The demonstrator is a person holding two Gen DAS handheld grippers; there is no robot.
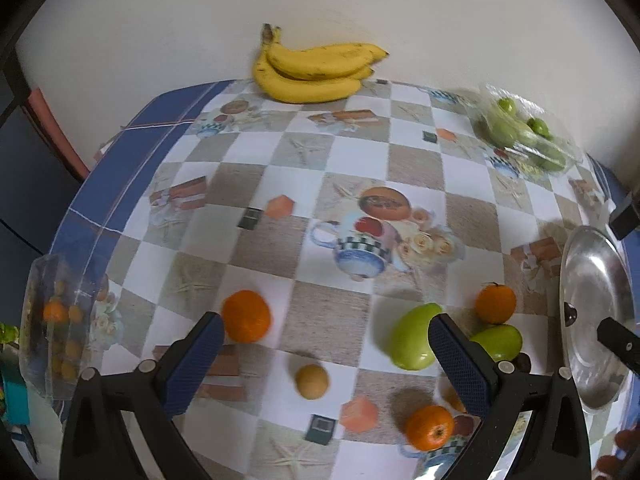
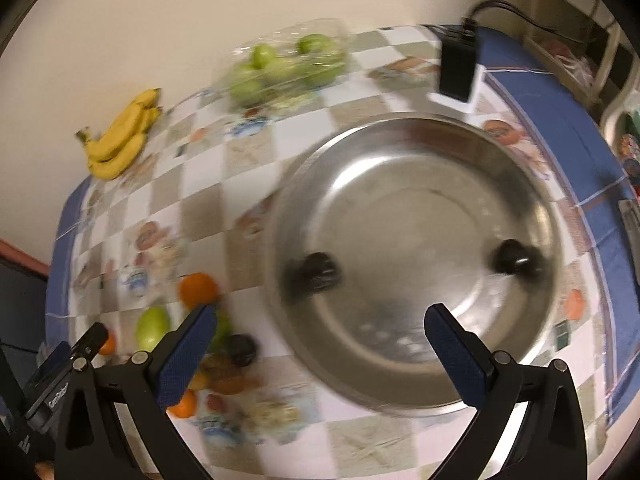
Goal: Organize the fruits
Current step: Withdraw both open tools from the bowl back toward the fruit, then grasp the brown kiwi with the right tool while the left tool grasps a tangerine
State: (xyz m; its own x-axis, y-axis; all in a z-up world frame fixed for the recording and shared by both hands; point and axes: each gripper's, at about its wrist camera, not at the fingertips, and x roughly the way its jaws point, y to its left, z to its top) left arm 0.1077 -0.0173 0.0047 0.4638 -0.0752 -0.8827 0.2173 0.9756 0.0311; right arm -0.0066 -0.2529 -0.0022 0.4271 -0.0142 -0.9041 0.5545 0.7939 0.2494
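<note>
Left wrist view: the left gripper (image 1: pixel 326 354), spread, frames a small round tan fruit (image 1: pixel 312 381). The right gripper (image 2: pixel 320 344), spread, faces a shiny round steel tray (image 2: pixel 416 200).

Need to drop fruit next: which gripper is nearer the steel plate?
Right. The right gripper hovers open at the steel plate's near rim; the left gripper is off to its side, over the loose fruit.

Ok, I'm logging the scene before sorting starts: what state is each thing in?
left gripper: open, empty
right gripper: open, empty
steel tray: holds two dark fruits
banana bunch: by the wall
green fruit bag: filled, on table
oranges: loose on table
green mangoes: loose on table
</note>
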